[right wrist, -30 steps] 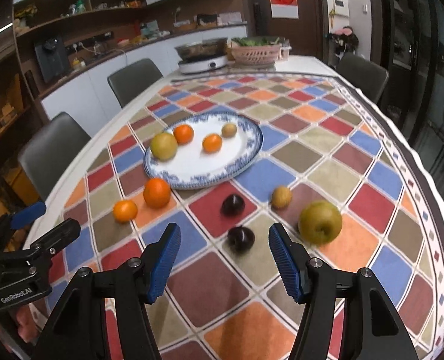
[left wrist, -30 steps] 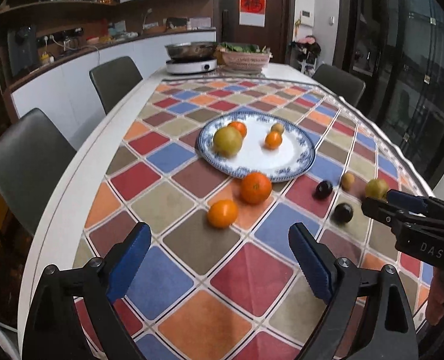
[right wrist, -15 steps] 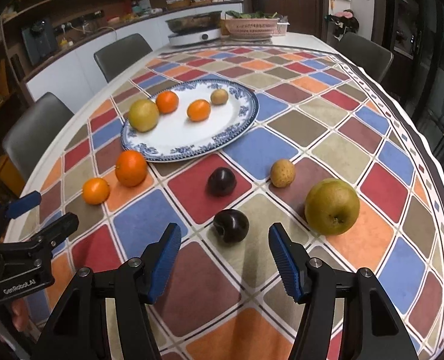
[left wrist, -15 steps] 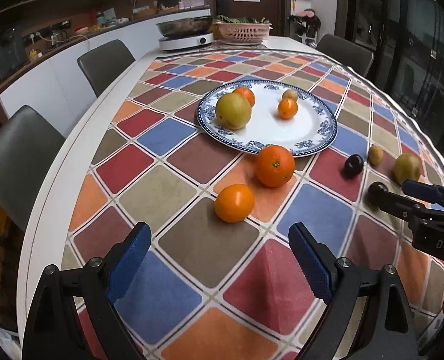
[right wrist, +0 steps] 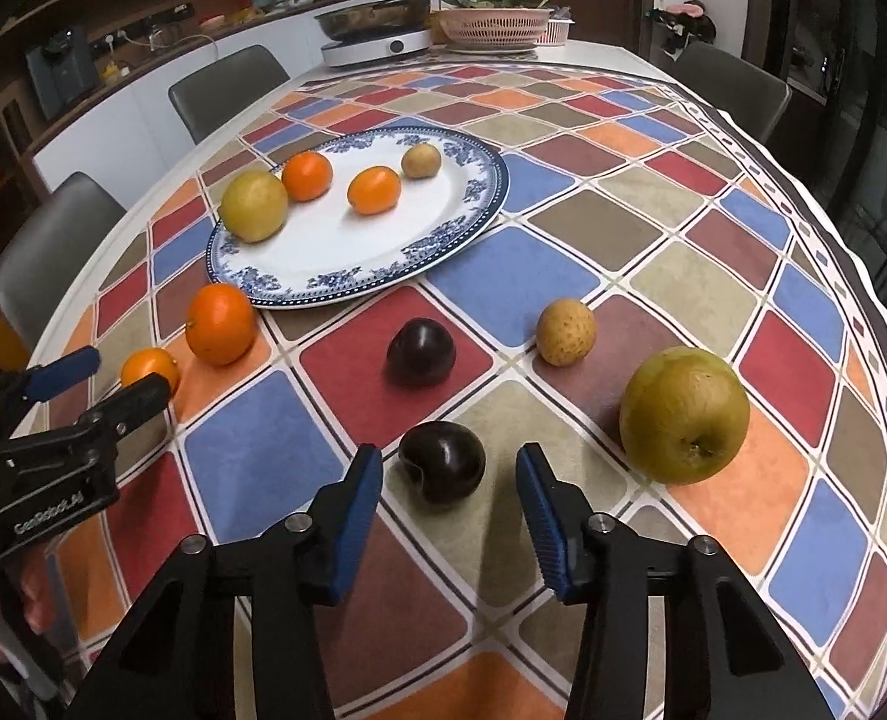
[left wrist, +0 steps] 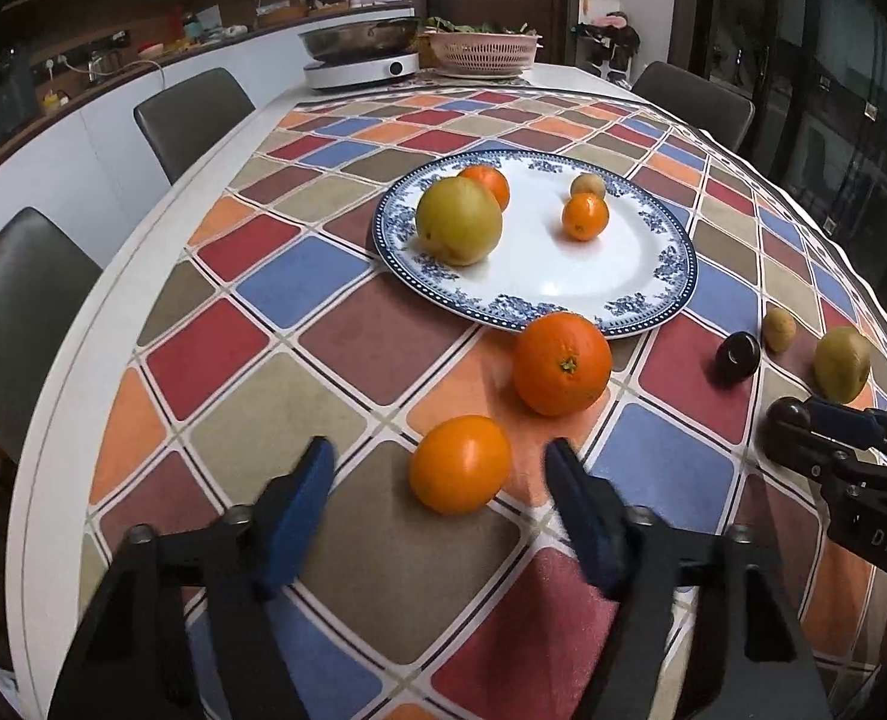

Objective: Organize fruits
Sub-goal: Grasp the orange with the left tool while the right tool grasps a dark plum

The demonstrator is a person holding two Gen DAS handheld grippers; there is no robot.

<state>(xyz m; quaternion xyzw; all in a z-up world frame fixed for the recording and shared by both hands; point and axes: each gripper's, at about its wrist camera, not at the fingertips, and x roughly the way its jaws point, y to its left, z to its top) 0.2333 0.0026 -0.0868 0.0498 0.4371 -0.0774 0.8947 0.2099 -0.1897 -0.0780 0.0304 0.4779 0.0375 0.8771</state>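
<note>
A small orange (left wrist: 460, 463) lies on the checked cloth between the fingertips of my left gripper (left wrist: 443, 483). Its jaws are closing, and a gap shows on both sides of the fruit. In the right wrist view a dark plum (right wrist: 442, 462) sits between the tips of my right gripper (right wrist: 449, 483), whose jaws are also closing without touching it. Beyond them the blue-and-white plate (left wrist: 653, 315) holds a yellow pear (left wrist: 459, 219), two small oranges and a small brown fruit. Loose on the cloth are a bigger orange (left wrist: 563, 363), a second plum (right wrist: 421, 351), a small brown fruit (right wrist: 566, 332) and a large pear (right wrist: 683, 414).
An induction cooker with a pan (left wrist: 362, 57) and a pink basket (left wrist: 482, 51) stand at the table's far end. Grey chairs (left wrist: 194, 114) line the left side and another stands at the far right. The table's white left edge (left wrist: 53, 420) is close to the left gripper.
Both grippers have sunk toward the cloth and moved forward, and both pairs of jaws have narrowed. The small orange and the near plum now lie between the fingertips.
</note>
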